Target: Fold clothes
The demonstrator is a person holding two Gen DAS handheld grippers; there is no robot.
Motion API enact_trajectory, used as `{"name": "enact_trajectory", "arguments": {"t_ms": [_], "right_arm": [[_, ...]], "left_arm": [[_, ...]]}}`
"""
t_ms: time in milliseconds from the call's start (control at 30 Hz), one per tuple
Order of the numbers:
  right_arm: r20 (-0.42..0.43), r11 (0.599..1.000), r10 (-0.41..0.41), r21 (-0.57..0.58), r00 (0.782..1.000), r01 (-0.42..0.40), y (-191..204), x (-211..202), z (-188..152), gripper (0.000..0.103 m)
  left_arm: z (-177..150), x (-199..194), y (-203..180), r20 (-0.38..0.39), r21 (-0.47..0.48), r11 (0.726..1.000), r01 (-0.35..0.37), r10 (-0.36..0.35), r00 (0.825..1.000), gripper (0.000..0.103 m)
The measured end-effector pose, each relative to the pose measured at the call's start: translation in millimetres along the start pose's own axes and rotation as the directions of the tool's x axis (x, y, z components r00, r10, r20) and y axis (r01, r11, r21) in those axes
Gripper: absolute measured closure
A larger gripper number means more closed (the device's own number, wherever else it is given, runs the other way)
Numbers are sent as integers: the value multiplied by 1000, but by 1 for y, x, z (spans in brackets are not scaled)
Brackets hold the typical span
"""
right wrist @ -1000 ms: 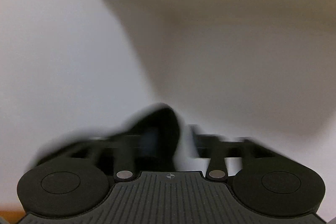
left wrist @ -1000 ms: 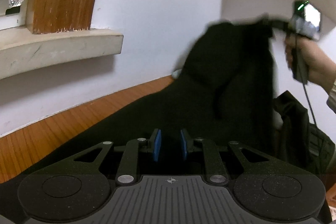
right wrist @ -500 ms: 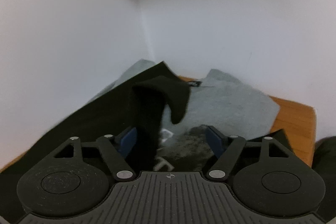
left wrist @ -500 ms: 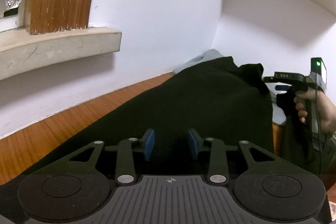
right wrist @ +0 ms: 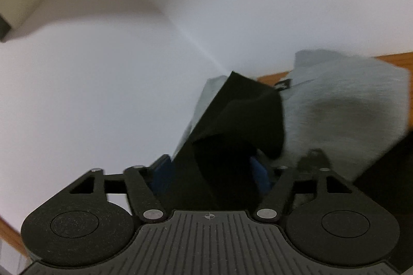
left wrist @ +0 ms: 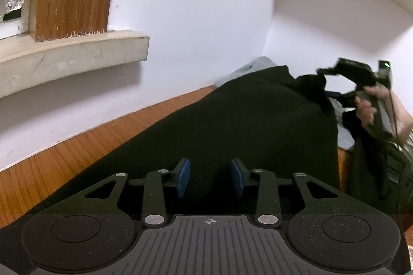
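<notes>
A black garment (left wrist: 245,125) lies spread along a wooden table (left wrist: 64,153) toward a white corner, partly covering a grey garment (right wrist: 348,104). The left gripper (left wrist: 210,177) rests low over the near end, jaws part open, nothing pinched. The right gripper (right wrist: 210,171) is at the far end; a fold of black cloth stands between its jaws, which are closing slightly, pads apparently not yet pressing. To fold well, lay that far flap flat and square before letting go, keeping the near end from dragging.
</notes>
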State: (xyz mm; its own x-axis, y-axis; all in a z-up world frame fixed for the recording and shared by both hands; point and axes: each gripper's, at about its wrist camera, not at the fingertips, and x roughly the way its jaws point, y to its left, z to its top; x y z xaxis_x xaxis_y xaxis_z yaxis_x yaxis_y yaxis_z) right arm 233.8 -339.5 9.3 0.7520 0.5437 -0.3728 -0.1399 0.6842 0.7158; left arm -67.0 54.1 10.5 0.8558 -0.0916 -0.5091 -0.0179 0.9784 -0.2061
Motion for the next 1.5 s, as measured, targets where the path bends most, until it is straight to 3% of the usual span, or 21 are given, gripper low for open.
{"name": "enact_trajectory", "arguments": {"t_ms": [67,200,233,300,333,400,467,500,600,633,667,700,767,900,933,1000,1067,1200,1300,1400,1500], "right_arm": [[-8,1000,-18,3,1000,18,4,15,8,32],[-15,983,-186,6,982,186,3,39,21,34],[-6,978,-208,8,978,208,1,44,25,43],[36,965,-242,-96,970,244,9,49,30,88],[59,954,-256,-148,965,262,13,51,33,96],[144,915,-195,-329,970,233,40,46,33,98],[216,840,-117,-499,969,212,67,40,32,98],[262,793,-7,-586,965,165,81,29,30,98],[342,741,138,-658,930,132,94,5,33,98],[356,754,-8,-612,934,240,84,14,39,93],[362,749,-153,-564,919,347,73,22,44,78],[358,729,-295,-515,886,451,63,30,50,73],[222,740,-507,-383,833,552,19,43,60,73],[298,710,-509,-385,808,590,5,26,52,54],[321,706,-485,-405,814,581,10,22,49,54],[314,730,-395,-464,863,502,17,24,47,54],[257,734,-321,-540,911,411,32,29,38,55],[98,727,-266,-633,959,266,61,56,9,55],[-19,718,-241,-676,970,165,81,85,-19,55],[-111,695,-255,-712,961,102,94,123,-38,58],[-85,629,-295,-767,952,126,107,153,-53,64]], "left_arm": [[0,0,0,-1,-1,1000,0,0,1000,64],[0,1,1,-3,-2,1000,2,-2,1000,64],[0,0,1,-2,-3,1000,2,-2,1000,64],[0,1,2,-4,-4,1000,3,-3,1000,64],[0,1,2,-6,-5,1000,4,-4,1000,64],[-1,1,2,-11,-8,1000,9,-9,1000,64],[-1,0,2,-5,-9,1000,4,-4,1000,64],[-2,-1,2,0,-11,1000,1,-1,1000,64],[-2,-1,3,3,-16,1000,-4,4,1000,64],[-2,-1,2,2,-15,1000,-4,4,1000,64],[-1,0,2,0,-13,1000,-3,3,1000,64],[-1,0,2,-3,-13,1000,-2,2,1000,64],[-1,0,2,-6,-13,1000,-2,2,1000,64],[0,2,3,-16,-16,1000,-6,6,1000,64],[0,3,3,-17,-17,1000,-7,7,1000,64],[0,3,3,-18,-17,1000,-10,10,1000,61],[-1,3,2,-17,-14,1000,-14,14,1000,60],[-1,3,2,-18,-11,1000,-24,24,1000,60],[-1,5,2,-25,-16,999,-36,35,999,60],[-1,7,3,-40,-16,998,-61,60,997,60],[1,1,3,-53,-15,996,-85,84,995,60]]}}
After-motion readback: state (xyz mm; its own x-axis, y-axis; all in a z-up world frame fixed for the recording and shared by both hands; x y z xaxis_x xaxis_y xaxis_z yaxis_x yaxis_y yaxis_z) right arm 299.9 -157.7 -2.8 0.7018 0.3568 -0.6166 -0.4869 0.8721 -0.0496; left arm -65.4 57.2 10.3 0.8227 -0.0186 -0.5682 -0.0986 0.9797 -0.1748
